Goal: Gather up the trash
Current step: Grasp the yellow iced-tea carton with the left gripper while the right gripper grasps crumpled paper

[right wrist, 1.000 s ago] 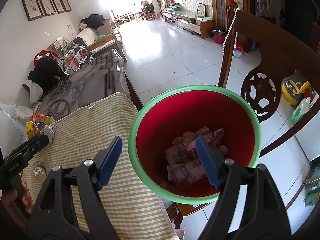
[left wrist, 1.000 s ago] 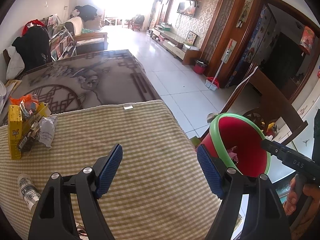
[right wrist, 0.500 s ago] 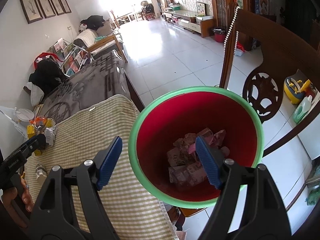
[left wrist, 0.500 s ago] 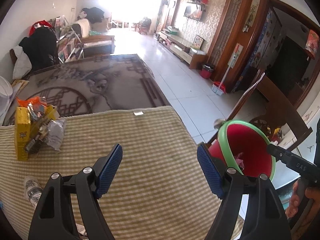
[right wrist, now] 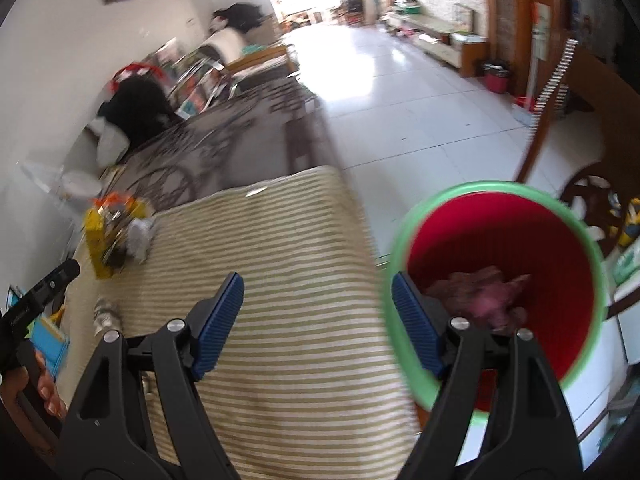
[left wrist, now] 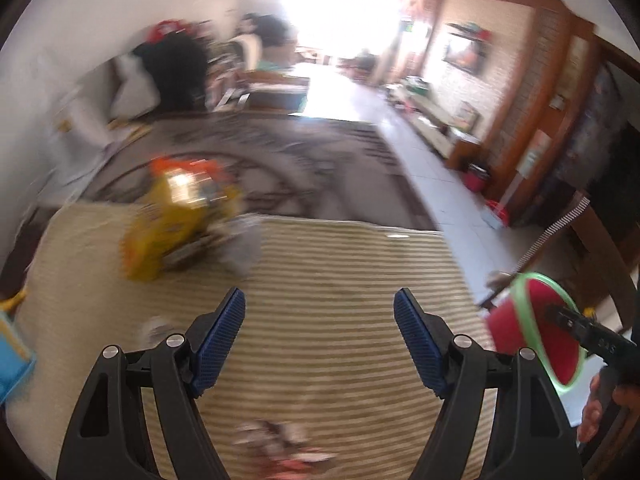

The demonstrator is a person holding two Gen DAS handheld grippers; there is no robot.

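Left wrist view is motion-blurred. Far left on the striped cloth [left wrist: 340,280]: yellow box [left wrist: 168,232] with orange wrappers on top, grey bag beside it. Small bottle [right wrist: 105,316] lies near the cloth's left edge. Left gripper [left wrist: 319,336] has jaws spread wide, nothing between the pads, hovering over the cloth. Blurred crumpled wrapper [left wrist: 280,446] lies on the cloth low between its arms. Right gripper [right wrist: 316,320] is also wide open and empty, over the cloth's right edge. Red bin [right wrist: 500,240] with green rim stands just off the cloth to the right, crumpled pinkish trash [right wrist: 484,292] inside. Wooden chair [right wrist: 592,92] behind the bin.
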